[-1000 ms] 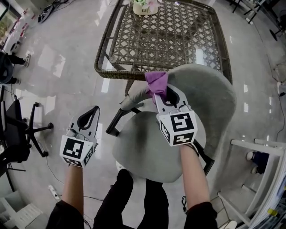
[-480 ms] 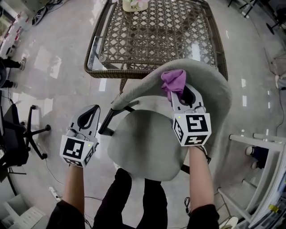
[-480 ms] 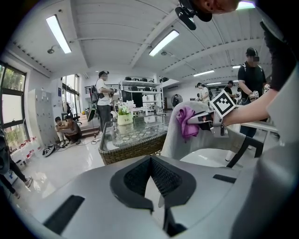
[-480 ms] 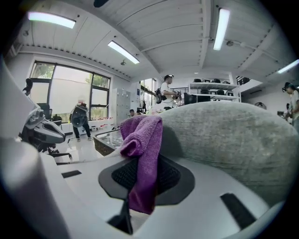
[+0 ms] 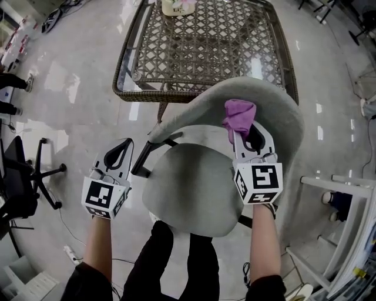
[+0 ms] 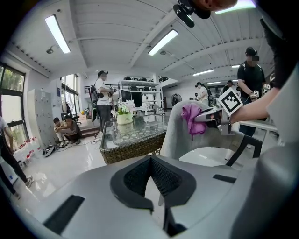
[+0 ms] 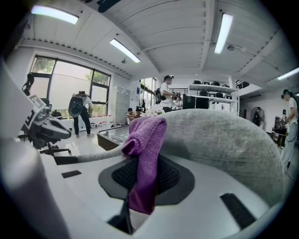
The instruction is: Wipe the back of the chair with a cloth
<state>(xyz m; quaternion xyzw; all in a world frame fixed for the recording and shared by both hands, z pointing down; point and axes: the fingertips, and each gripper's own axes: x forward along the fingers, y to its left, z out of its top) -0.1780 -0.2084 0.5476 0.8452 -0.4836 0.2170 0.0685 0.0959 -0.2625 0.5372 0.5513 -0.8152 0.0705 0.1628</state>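
A grey upholstered chair (image 5: 200, 188) with a curved backrest (image 5: 276, 106) stands below me. My right gripper (image 5: 242, 130) is shut on a purple cloth (image 5: 239, 116), which it presses against the inner face of the backrest near its top. In the right gripper view the purple cloth (image 7: 145, 154) hangs from the shut jaws against the grey backrest (image 7: 219, 140). My left gripper (image 5: 122, 148) hangs to the left of the seat, jaws shut and holding nothing. The left gripper view shows the purple cloth (image 6: 193, 119) on the backrest (image 6: 175, 133).
A wicker table with a glass top (image 5: 205, 47) stands just beyond the chair, a flower pot (image 5: 178, 6) on its far edge. An office chair (image 5: 26, 176) is at the left, white frames (image 5: 341, 206) at the right. Several people stand in the room behind.
My right gripper has slid the purple cloth along the backrest from its left part toward the right. The left gripper has stayed in place.
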